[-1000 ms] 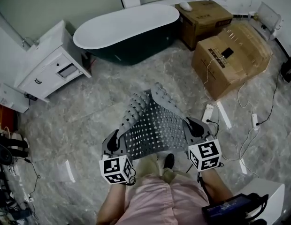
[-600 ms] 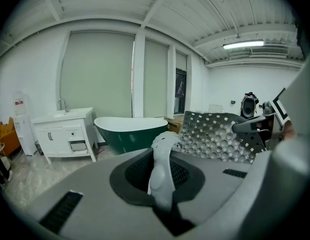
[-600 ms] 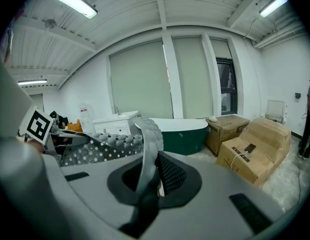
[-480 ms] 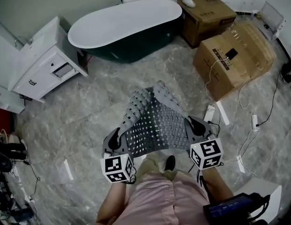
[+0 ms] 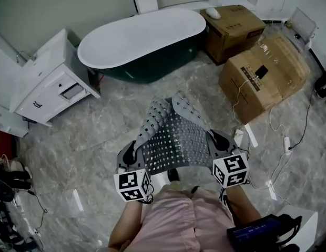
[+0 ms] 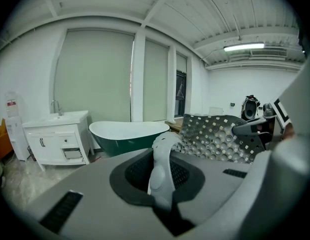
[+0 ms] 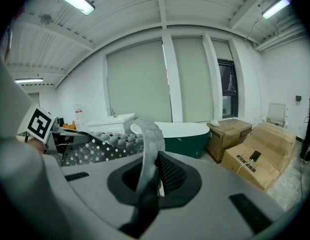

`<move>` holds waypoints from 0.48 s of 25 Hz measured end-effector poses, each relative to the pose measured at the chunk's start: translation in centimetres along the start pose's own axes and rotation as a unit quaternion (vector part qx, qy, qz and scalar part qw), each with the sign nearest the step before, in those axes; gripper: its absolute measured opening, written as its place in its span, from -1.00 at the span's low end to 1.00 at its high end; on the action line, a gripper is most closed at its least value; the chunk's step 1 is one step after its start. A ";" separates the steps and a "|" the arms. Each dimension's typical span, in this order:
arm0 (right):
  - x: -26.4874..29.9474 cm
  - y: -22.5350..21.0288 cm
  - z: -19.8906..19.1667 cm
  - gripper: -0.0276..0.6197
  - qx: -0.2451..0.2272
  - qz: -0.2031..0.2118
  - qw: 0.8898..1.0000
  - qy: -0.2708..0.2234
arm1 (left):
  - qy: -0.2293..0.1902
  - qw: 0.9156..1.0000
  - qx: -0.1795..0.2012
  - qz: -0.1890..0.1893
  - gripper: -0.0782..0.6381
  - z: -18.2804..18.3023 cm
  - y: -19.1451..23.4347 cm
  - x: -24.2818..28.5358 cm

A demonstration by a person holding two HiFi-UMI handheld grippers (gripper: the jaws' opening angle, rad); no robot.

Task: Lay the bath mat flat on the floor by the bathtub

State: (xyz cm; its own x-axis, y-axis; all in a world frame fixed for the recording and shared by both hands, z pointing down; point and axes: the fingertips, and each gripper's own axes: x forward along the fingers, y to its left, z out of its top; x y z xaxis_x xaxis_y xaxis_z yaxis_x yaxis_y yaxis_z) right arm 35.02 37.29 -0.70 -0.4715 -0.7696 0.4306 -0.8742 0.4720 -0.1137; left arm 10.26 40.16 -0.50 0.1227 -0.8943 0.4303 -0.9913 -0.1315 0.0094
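1. The left gripper (image 5: 130, 154) is clamped on the near left edge of the bath mat (image 5: 173, 135). In the left gripper view, a fold of grey mat stands pinched between its pads.
2. The right gripper (image 5: 218, 140) is closed the same way on the near right edge, with the mat's rim rising between its jaws.
3. The mat hangs spread between the two grippers, above the floor (image 5: 105, 130). Its far edge is curled up and folded over, with the studded side showing.
4. Ahead, a wide strip of bare marbled floor lies between the mat's far edge and the bathtub (image 5: 142, 38).
5. On the left, the corner of the white vanity cabinet (image 5: 52, 80) juts toward that strip, near the tub's end.
6. On the right stands a large cardboard box (image 5: 265, 72). A power strip (image 5: 238, 136) and white cables (image 5: 281, 156) lie on the floor just beside the right gripper.
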 end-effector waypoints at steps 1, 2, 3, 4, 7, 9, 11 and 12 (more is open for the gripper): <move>0.5 0.0 0.5 -0.83 0.000 -0.002 1.000 -0.002 | -0.002 1.000 -0.001 -0.002 -0.67 0.4 0.4 0.3; 1.1 0.0 1.0 -0.83 0.001 -0.004 1.000 -0.003 | -0.003 1.000 0.000 -0.002 -0.67 0.8 0.9 0.7; 1.6 0.0 1.5 -0.83 0.002 -0.006 1.000 -0.005 | -0.004 1.000 0.001 -0.002 -0.67 1.2 1.4 1.2; 2.3 -0.1 1.8 -0.83 0.004 -0.009 1.000 -0.006 | -0.005 1.000 0.002 -0.002 -0.67 1.4 1.9 1.7; 4.1 -0.4 2.3 -0.83 0.009 -0.017 1.000 -0.008 | -0.005 1.000 0.006 -0.008 -0.67 2.0 3.1 3.5; 5.1 -0.5 2.5 -0.83 0.015 -0.024 1.000 -0.007 | -0.003 1.000 0.010 -0.015 -0.67 2.2 3.5 4.5; 5.8 -0.7 2.5 -0.83 0.021 -0.029 0.999 -0.006 | 0.001 1.000 0.012 -0.020 -0.67 2.2 3.9 5.4; 6.1 -0.8 2.5 -0.83 0.024 -0.031 0.999 -0.005 | 0.004 1.000 0.012 -0.021 -0.67 2.1 3.9 5.9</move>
State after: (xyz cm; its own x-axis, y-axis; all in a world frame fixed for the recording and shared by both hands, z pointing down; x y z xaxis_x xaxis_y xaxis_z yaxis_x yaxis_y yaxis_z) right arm 32.54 31.15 -0.20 -0.4181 -0.8007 0.4291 -0.9058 0.4035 -0.1296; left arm 7.21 33.46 0.15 0.1641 -0.8842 0.4374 -0.9837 -0.1798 0.0058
